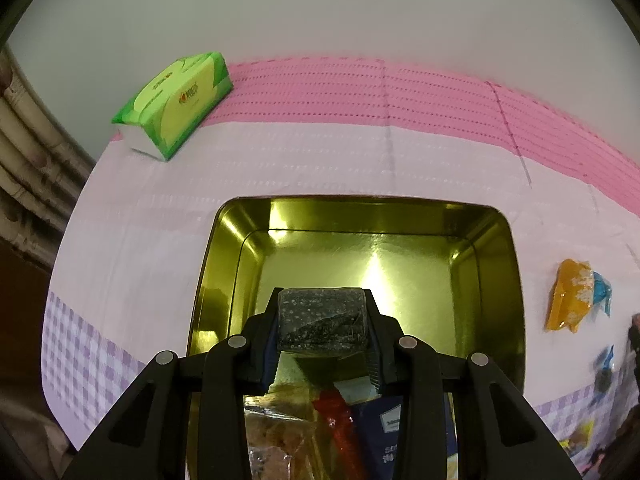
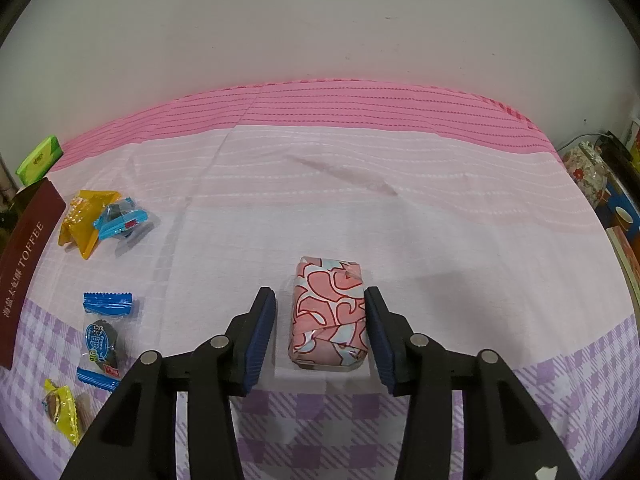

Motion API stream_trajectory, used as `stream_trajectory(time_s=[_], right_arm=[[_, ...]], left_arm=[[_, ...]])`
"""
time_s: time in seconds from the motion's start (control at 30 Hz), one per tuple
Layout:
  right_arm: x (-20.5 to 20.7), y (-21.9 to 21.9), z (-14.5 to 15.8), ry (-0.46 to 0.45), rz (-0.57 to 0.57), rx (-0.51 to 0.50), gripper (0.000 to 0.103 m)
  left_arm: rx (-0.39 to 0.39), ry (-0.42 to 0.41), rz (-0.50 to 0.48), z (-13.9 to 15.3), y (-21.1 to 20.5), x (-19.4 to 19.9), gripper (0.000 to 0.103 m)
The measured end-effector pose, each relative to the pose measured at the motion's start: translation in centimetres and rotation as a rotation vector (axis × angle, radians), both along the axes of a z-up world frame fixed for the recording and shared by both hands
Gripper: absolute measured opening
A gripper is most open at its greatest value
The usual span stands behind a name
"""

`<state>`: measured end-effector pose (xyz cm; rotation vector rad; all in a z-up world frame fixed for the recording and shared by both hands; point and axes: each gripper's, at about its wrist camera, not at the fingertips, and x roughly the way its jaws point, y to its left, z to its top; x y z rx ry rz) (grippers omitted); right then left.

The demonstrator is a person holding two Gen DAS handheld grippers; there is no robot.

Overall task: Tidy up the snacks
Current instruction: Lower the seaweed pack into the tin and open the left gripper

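My left gripper is shut on a dark speckled snack block and hangs over the open gold tin. Under the jaws, at the tin's near end, lie a red wrapper, a dark blue packet and a clear biscuit packet. In the right wrist view, my right gripper stands open around a block in pink patterned wrap that lies on the cloth. The left pad stands clear of the block; the right pad is close beside it.
A green tissue pack sits at the far left by the wall. Left of the right gripper lie an orange candy, a blue one, a blue-ended sweet and a yellow one, beside the brown TOFFEE tin side. Household clutter lines the right edge.
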<state>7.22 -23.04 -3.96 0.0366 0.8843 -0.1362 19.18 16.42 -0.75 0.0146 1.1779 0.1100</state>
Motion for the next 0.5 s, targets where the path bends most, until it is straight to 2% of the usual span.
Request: stream_trajectory(time_s=[0.3, 0.5], right_arm=[[-0.02, -0.18, 0.05, 0.000, 0.001, 0.000, 0.044], [-0.03, -0.34, 0.16, 0.001, -0.002, -0.001, 0.045]], left_arm=[[0.008, 0.002, 0.003, -0.10, -0.01, 0.04, 0.037], [0.025, -0.037, -0.020, 0.68, -0.25, -0.32, 0.038]])
